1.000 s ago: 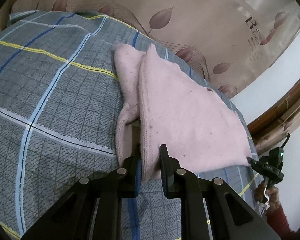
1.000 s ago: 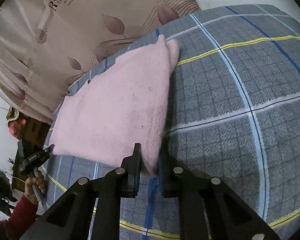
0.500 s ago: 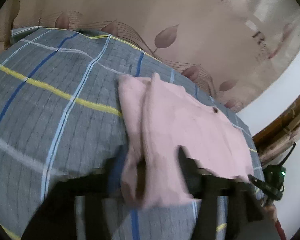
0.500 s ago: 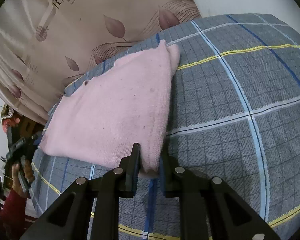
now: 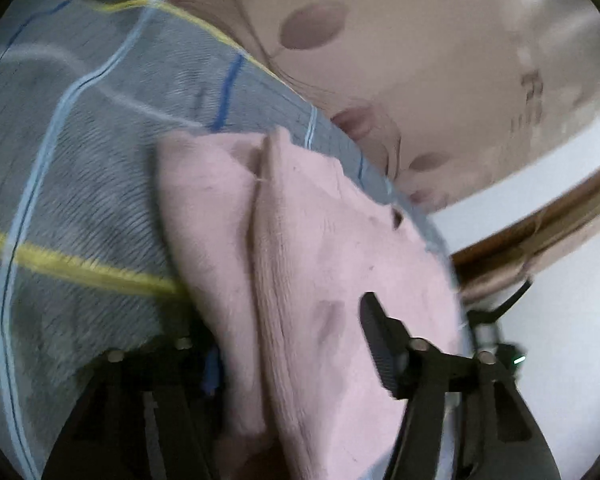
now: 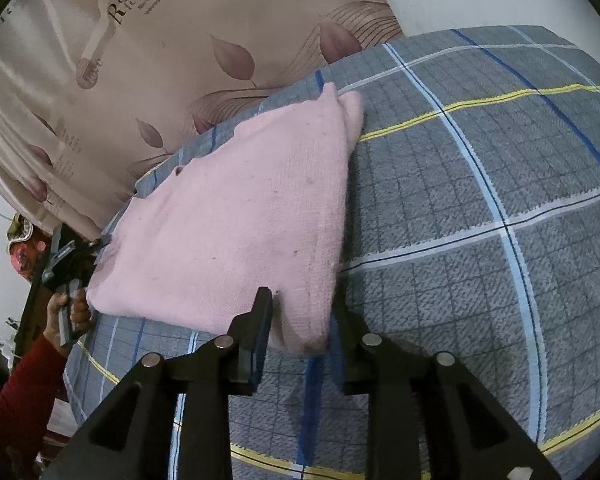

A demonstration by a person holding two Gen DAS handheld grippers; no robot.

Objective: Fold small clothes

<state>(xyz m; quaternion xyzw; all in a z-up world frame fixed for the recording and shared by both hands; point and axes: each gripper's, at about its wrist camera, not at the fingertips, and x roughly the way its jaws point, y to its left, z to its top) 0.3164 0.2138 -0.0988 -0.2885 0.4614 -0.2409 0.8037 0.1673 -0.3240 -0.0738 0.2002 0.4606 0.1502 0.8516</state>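
Observation:
A folded pink knit garment (image 6: 236, 224) lies on a grey plaid bed cover (image 6: 480, 184); in the left wrist view it (image 5: 308, 264) fills the lower middle, blurred. My right gripper (image 6: 302, 312) is open, its jaws standing either side of the garment's near corner. My left gripper (image 5: 288, 332) is open wide over the garment's near edge, with one finger (image 5: 380, 344) on top of the cloth and the other partly hidden behind it. The left gripper also shows in the right wrist view (image 6: 74, 256), held in a red-sleeved hand at the garment's left edge.
A beige curtain with leaf print (image 6: 180, 40) hangs behind the bed. A wooden frame (image 5: 540, 232) and white wall lie to the right in the left wrist view. The plaid cover (image 5: 80, 160) stretches out to the left of the garment.
Both grippers have opened and let go of the garment's corners. The left gripper has moved forward over the cloth, and its view has blurred.

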